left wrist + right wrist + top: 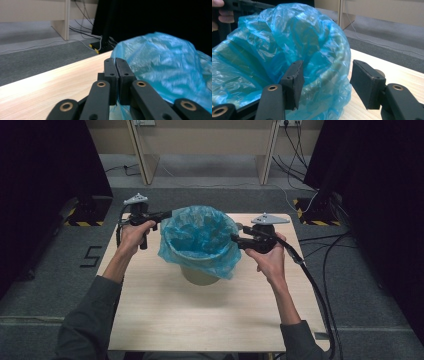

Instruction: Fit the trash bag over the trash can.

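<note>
One thin blue bag already lines the bin at mid-surface, its crinkled, glossy film folded over the round rim; what seems left is tidying the loose overhang. The left tool has its jaws shut at the bag's edge, whether pinching film is unclear. The right tool stands open, straddling the rim. Pale wood-grain surface.

Light wooden table stands on grey carpet; beyond its far edge a pale wooden frame with loose cables, black curtains to either side, yellow-black striped bases near its far corners, black "5" mark left of it.
</note>
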A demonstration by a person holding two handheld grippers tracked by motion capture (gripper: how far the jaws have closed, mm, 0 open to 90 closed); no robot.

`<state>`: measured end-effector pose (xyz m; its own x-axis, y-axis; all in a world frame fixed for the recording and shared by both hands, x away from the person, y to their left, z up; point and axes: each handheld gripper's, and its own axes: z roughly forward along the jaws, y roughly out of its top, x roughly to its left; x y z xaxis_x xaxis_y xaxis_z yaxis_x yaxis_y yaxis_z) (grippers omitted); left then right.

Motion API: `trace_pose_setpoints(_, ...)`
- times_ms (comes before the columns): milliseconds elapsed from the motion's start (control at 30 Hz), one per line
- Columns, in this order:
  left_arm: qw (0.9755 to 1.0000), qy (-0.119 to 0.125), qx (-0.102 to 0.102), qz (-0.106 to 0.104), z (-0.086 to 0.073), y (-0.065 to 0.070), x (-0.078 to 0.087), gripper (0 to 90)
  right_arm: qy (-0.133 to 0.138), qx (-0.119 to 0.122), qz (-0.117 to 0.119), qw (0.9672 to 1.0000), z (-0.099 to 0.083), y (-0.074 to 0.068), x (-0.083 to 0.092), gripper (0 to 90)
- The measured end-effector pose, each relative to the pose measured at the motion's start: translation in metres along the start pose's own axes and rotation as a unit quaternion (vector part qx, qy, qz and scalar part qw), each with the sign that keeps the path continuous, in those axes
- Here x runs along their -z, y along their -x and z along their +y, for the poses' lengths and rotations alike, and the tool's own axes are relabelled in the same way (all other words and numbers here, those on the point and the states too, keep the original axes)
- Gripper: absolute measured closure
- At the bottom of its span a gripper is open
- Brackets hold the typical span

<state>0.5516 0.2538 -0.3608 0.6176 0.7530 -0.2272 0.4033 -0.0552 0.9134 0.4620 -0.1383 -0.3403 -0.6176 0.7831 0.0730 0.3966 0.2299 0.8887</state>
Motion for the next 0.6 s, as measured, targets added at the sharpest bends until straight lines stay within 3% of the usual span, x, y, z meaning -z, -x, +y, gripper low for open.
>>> trace_pose_setpoints(133, 0.9993, -0.028, -0.008, 0.024, -0.013, -0.011, -0.008, 88.7, -0.004, 0.000, -0.004, 1.0000, 0.000, 0.001, -0.005, 44.4)
trace_pose_setpoints(300, 0.9985, -0.051, -0.011, 0.019, -0.037, -0.015, -0.018, 88.7, -0.006, -0.002, -0.003, 1.0000, 0.000, 0.004, -0.009, 47.7)
trace_pose_setpoints(433, 0.9985, -0.051, -0.012, 0.013, -0.051, -0.015, -0.018, 88.7, -0.009, -0.006, -0.002, 0.9999, 0.000, 0.005, -0.012, 48.7)
trace_pose_setpoints(600, 0.9987, -0.046, -0.017, 0.013, -0.057, -0.016, -0.012, 87.5, -0.012, -0.008, 0.001, 0.9999, 0.000, 0.007, -0.015, 49.5)
